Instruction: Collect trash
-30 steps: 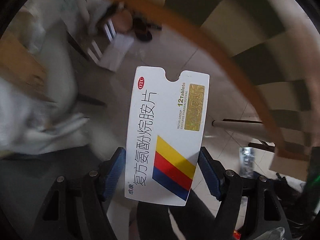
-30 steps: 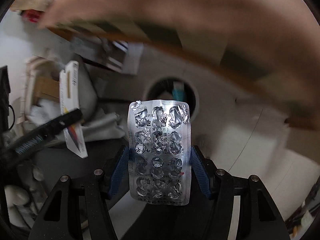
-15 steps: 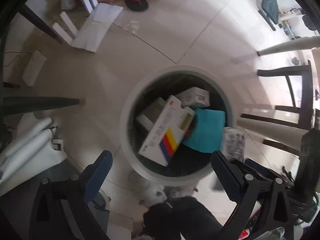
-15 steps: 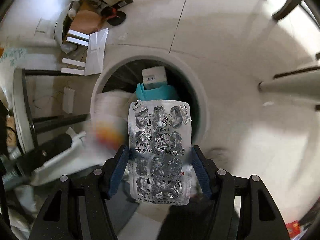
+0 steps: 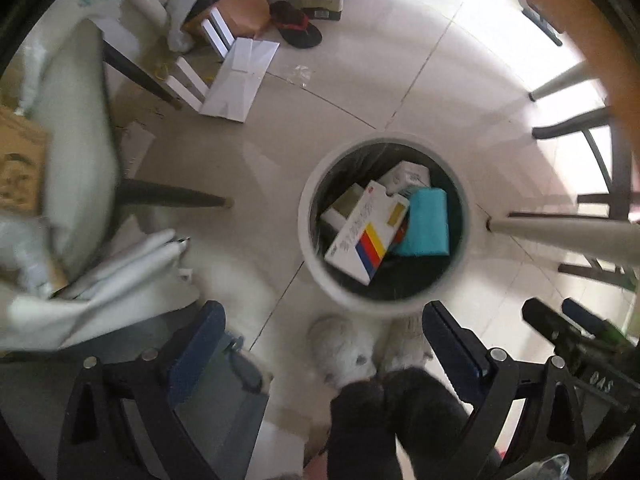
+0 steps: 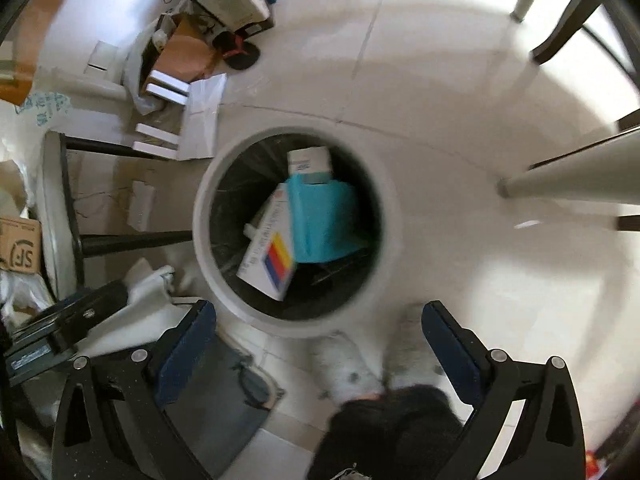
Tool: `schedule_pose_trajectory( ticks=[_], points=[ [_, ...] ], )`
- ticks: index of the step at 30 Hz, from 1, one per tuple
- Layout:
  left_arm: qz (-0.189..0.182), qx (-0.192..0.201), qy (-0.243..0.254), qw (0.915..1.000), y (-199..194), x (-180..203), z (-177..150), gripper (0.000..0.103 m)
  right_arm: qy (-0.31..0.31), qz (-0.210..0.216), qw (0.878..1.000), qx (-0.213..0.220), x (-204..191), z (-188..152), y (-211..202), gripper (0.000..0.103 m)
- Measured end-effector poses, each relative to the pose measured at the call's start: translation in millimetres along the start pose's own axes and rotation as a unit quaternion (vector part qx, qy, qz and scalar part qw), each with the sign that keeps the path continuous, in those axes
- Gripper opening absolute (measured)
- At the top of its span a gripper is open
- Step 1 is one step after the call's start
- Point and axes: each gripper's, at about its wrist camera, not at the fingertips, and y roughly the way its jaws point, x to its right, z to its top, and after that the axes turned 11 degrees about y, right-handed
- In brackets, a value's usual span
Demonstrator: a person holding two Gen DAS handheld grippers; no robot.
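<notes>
A round white trash bin point(image 5: 308, 216) stands on the floor below both grippers; it also shows in the right wrist view point(image 6: 390, 232). Inside lie the white medicine box with red, yellow and blue stripes point(image 5: 366, 232) point(image 6: 268, 248), a teal item point(image 5: 426, 222) point(image 6: 324, 224) and a small white box point(image 5: 406, 176) point(image 6: 310, 160). My left gripper point(image 5: 324, 348) is open and empty above the bin's near side. My right gripper point(image 6: 318, 344) is open and empty above the bin's near rim. The blister pack is not visible.
The person's white slippers point(image 5: 344, 348) and dark trouser legs are just in front of the bin. Black chair legs point(image 5: 172, 196) and a white cushion stand to the left. A table leg point(image 5: 560, 232) is at the right. Cardboard, white boxes point(image 5: 240, 76) and a sandal lie farther back.
The left gripper opened and the medicine box dropped into the bin. The right gripper then opened and the blister pack left it. Both grippers moved over the bin.
</notes>
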Motion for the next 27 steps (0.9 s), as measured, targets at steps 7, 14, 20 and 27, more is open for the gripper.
schedule_pose_trajectory(
  ticks=[7,14,20,27],
  points=[
    [-0.007,0.015,0.042,0.999,-152.4,37.0,-25.3,0.101,-0.03,-0.061,0.998,-0.009,-12.6,-25.7,-153.9,0.103],
    [-0.027,0.047,0.119,0.9915,-297.6,82.5,-42.0,0.101,-0.034,-0.021,0.999,-0.006,-26.5,-51.8,-323.1,0.103],
    [-0.058,0.087,0.175,0.979,-391.3,94.0,-52.0,0.101,-0.007,0.003,1.0,0.03,-38.0,-78.9,-446.8,0.103],
    [-0.107,0.11,0.236,0.9596,-456.2,88.1,-64.3,0.101,0.059,0.04,0.994,0.079,-42.3,-127.7,-543.5,0.103]
  ],
)
